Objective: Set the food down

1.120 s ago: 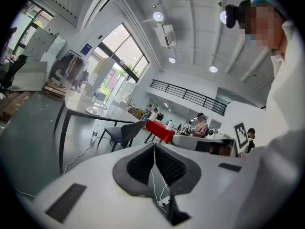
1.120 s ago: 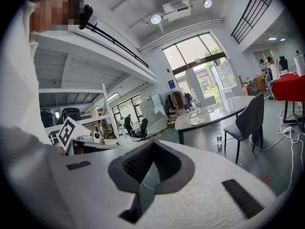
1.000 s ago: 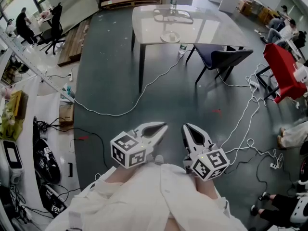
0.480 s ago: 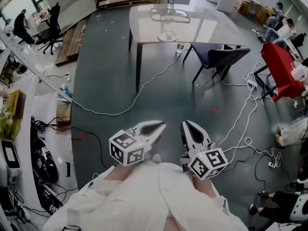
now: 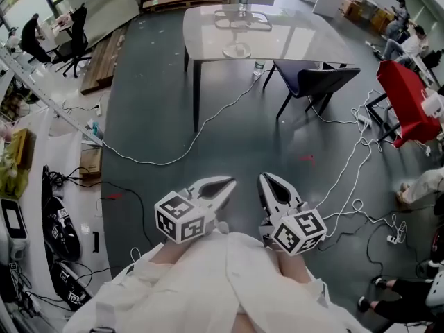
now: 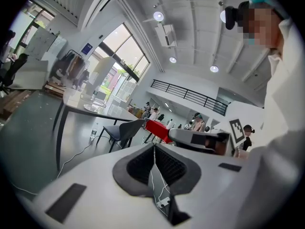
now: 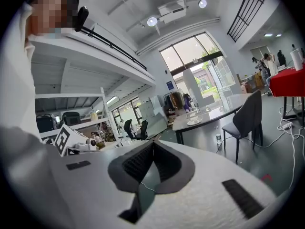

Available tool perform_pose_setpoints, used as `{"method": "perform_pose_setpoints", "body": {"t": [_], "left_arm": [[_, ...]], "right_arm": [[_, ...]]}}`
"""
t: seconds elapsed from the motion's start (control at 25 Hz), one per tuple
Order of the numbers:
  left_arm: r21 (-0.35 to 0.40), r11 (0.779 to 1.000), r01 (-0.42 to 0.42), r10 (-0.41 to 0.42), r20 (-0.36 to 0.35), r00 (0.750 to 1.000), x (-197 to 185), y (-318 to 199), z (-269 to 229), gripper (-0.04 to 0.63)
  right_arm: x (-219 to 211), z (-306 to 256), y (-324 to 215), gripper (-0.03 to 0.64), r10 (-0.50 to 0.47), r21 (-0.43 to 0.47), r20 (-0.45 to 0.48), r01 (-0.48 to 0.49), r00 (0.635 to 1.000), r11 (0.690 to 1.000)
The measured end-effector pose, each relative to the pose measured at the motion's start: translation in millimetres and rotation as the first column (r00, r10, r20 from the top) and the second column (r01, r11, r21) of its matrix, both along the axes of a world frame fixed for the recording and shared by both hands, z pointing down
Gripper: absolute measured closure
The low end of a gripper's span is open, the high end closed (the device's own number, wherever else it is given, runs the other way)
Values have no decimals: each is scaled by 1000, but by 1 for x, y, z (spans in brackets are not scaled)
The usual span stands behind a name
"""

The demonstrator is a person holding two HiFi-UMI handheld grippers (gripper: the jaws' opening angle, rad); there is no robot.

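The counter [image 5: 291, 44], at the upper middle of the frame, is judged to be where the food is to be set down. It stands well apart across the grey floor [image 5: 159, 116] and is best approached by its open left side. The dark chair [image 5: 316, 82] at its right and the white cable [image 5: 208, 134] trailing over the floor are to be skirted. The left claw [image 5: 229, 183] and right claw [image 5: 269, 183], low in the frame, are both closed on nothing. No food is made out; whether any lies on the small dish [image 5: 236, 51] cannot be told.
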State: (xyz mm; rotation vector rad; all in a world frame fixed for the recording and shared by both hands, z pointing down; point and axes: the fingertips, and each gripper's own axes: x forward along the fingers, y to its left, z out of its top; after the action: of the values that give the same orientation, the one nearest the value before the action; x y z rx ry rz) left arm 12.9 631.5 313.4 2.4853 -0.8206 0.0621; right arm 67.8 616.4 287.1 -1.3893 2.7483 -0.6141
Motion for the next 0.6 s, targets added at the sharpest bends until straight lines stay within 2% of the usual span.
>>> {"method": "perform_pose_setpoints", "body": {"t": [0.2, 0.32, 0.6], "left_arm": [[-62, 998, -12, 12, -9, 1000, 14, 9, 18, 574], [-58, 998, -25, 25, 1, 1000, 19, 0, 18, 574], [-50, 998, -39, 39, 8, 999, 21, -46, 22, 574]], "right_arm": [[-12, 17, 4, 614, -57, -38, 25, 58, 998, 998], [-15, 18, -3, 614, -88, -38, 19, 89, 996, 995], [-11, 27, -49, 614, -64, -48, 15, 64, 998, 997]]}}
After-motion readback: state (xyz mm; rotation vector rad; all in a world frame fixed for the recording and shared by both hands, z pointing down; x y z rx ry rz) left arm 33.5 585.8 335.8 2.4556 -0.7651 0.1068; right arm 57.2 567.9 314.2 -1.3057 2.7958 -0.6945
